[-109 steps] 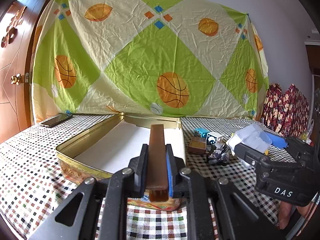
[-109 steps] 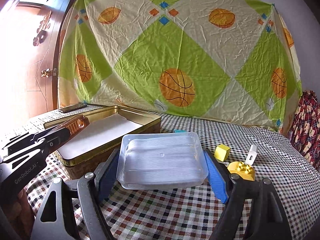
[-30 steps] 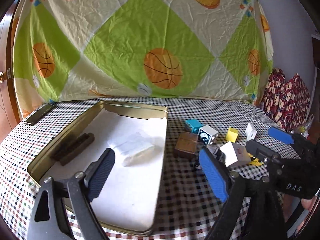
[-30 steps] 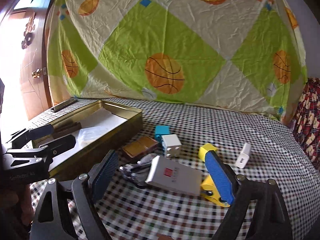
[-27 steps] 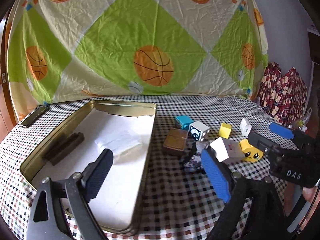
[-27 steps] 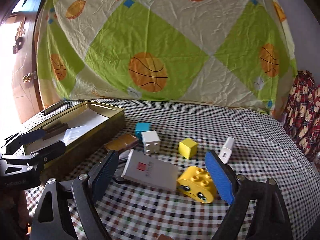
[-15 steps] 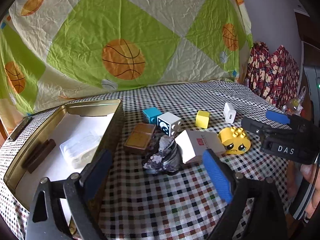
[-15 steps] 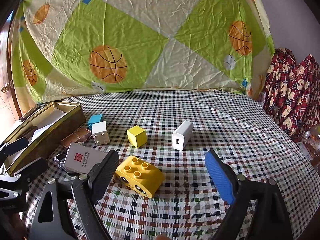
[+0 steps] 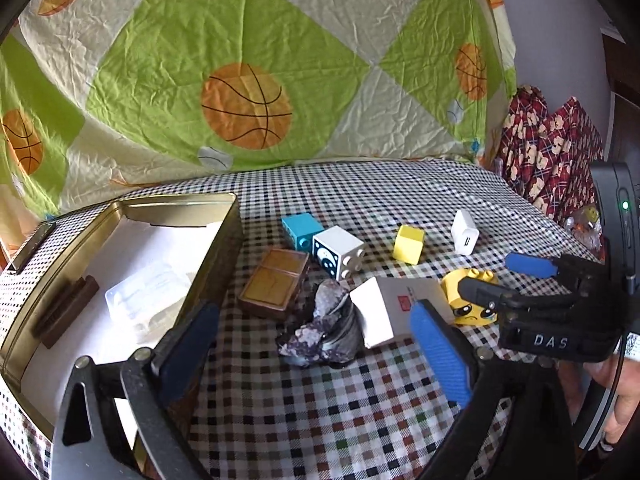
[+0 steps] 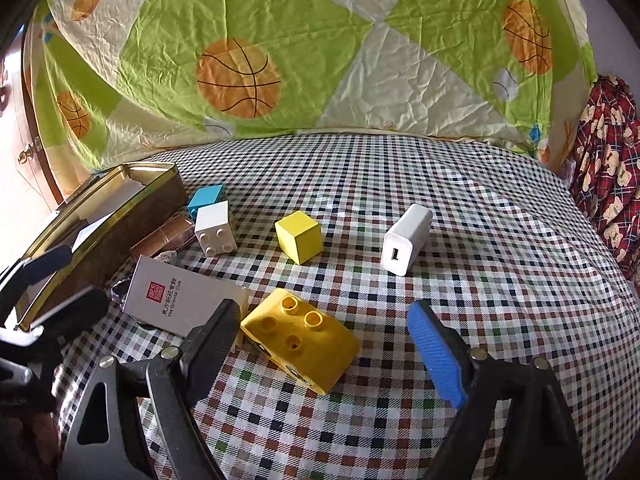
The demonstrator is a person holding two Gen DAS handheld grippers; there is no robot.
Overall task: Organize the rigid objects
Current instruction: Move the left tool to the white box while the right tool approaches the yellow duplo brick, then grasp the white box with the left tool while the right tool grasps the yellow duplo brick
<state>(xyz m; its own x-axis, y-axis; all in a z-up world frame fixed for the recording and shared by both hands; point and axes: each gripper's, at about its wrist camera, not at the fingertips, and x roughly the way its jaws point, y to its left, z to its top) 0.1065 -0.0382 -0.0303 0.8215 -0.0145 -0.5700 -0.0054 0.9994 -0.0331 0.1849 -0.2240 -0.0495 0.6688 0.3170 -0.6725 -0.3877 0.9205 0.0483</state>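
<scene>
Risk: my right gripper (image 10: 320, 354) is closing with the yellow face brick (image 10: 301, 344) between its jaws, pads not yet on it. The brick lies tilted and askew to the pads, so they could catch a corner and spin or squirt it out.
Crowding: the white card box (image 10: 182, 300) sits just beside the brick, and my left-hand finger (image 10: 208, 350) is almost against it. That finger could snag or shove the box as it shuts.
Left side: my left gripper (image 9: 316, 354) is opening and empty, hovering over the dark rock (image 9: 320, 330) and the brown case (image 9: 276, 284). The rock is lumpy, and a flat pinch may roll it.
Tin wall: the left gripper's left finger (image 9: 184, 354) is close to the gold tin (image 9: 218, 256) wall and could knock it.
Loose pieces: teal block (image 9: 300, 230), white die block (image 9: 338, 252), yellow cube (image 10: 299, 236) and white charger (image 10: 406, 240) lie on the checked cloth (image 10: 480, 280), outside the tin.
In the tin: clear tray (image 9: 146, 290) and brown bar (image 9: 66, 310).
Change: a few seconds ago I gripped the bar in my left gripper and the tray in my right. Both now lie in the tin, and both grippers have swung over to the loose pile.
</scene>
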